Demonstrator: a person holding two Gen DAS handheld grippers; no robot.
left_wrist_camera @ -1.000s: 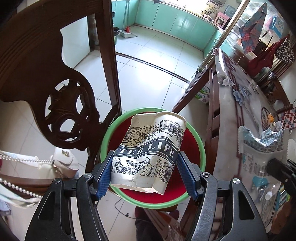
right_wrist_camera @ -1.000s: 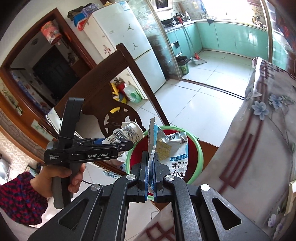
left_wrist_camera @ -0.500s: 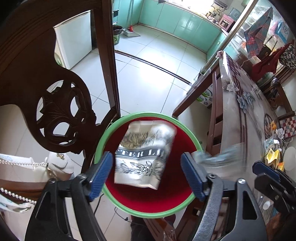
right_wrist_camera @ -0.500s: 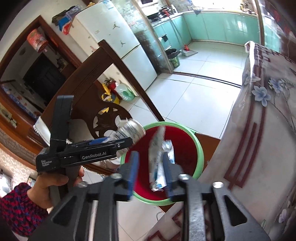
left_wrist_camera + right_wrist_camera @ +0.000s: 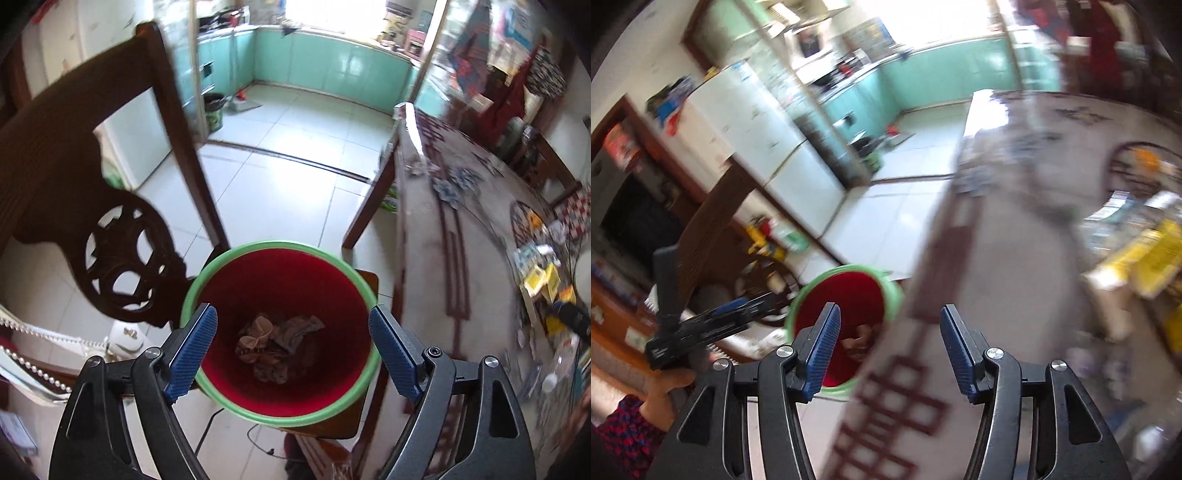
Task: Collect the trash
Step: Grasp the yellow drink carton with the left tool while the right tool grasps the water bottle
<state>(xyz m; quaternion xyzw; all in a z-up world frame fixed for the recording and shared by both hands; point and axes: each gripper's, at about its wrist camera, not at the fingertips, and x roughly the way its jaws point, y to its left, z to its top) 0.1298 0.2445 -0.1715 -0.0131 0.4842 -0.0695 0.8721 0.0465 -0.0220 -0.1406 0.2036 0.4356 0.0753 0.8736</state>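
Observation:
A red bin with a green rim stands on the floor beside the table. Crumpled trash lies at its bottom. My left gripper is open and empty, directly above the bin's mouth. My right gripper is open and empty, over the table edge, with the bin to its lower left. The left gripper and the hand holding it show at the left of the right wrist view. More litter lies on the table at the right.
A dark carved wooden chair stands left of the bin. The table with a flowered cloth runs along the right. A white fridge and a tiled kitchen floor lie beyond. The right wrist view is blurred.
Both grippers opened and dropped their trash into the bin: the printed paper cup from the left, the wrapper from the right. The right gripper has swung right towards the table.

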